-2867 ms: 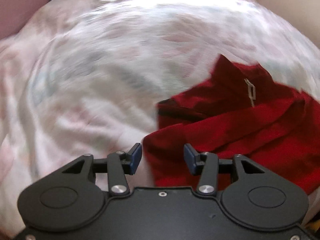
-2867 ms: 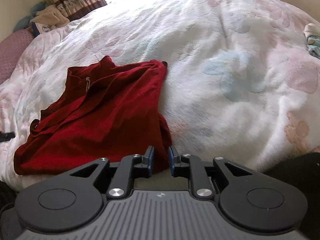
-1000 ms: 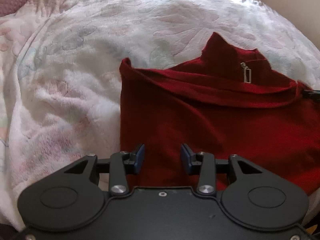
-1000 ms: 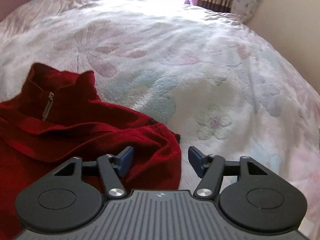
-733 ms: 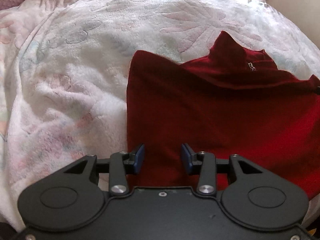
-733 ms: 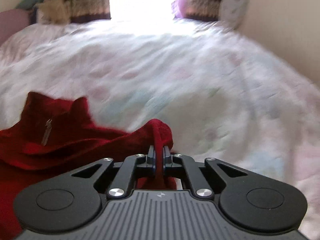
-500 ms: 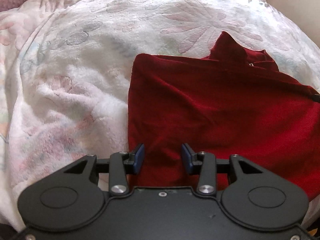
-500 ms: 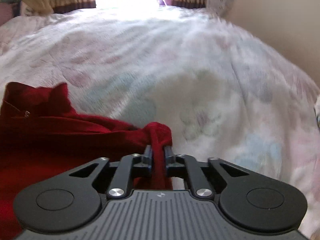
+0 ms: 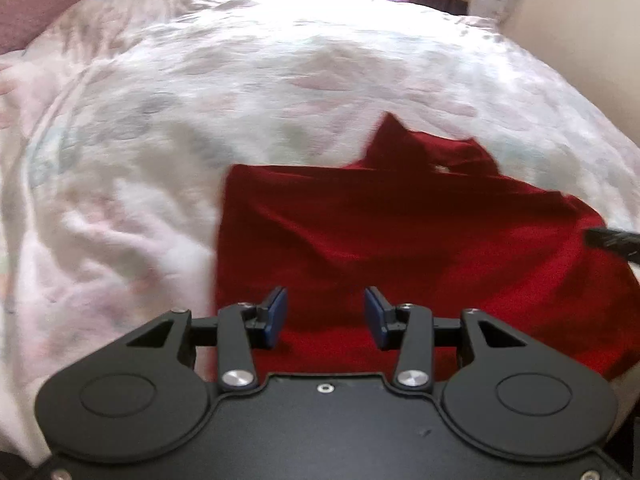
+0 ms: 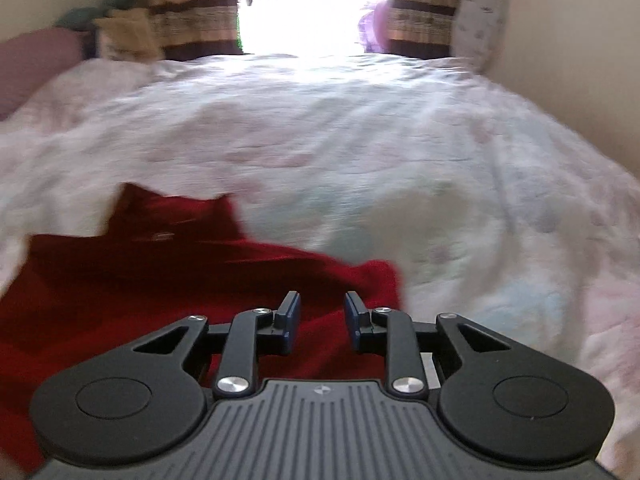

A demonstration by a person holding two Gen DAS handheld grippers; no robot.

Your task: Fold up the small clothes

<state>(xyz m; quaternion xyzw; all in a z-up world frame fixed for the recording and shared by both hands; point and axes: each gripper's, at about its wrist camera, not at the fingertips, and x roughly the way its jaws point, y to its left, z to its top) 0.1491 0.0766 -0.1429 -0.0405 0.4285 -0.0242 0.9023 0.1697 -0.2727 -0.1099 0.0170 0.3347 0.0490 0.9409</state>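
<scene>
The right tool (image 10: 319, 322) has let go of the red top (image 9: 400, 248), its jaws now apart; the left tool (image 9: 325, 317) gapes too. That fold looks laid, collar at 12 o'clock on the bed (image 9: 160, 120).

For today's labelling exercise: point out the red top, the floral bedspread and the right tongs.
red top (image 9: 400, 232), left wrist view, middle of its body.
floral bedspread (image 10: 440, 160), right wrist view, bare stretch.
right tongs (image 10: 322, 322), right wrist view, between the open tips.

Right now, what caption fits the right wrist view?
Open right tongs poised above red zip-neck top spread on floral blanket.
</scene>
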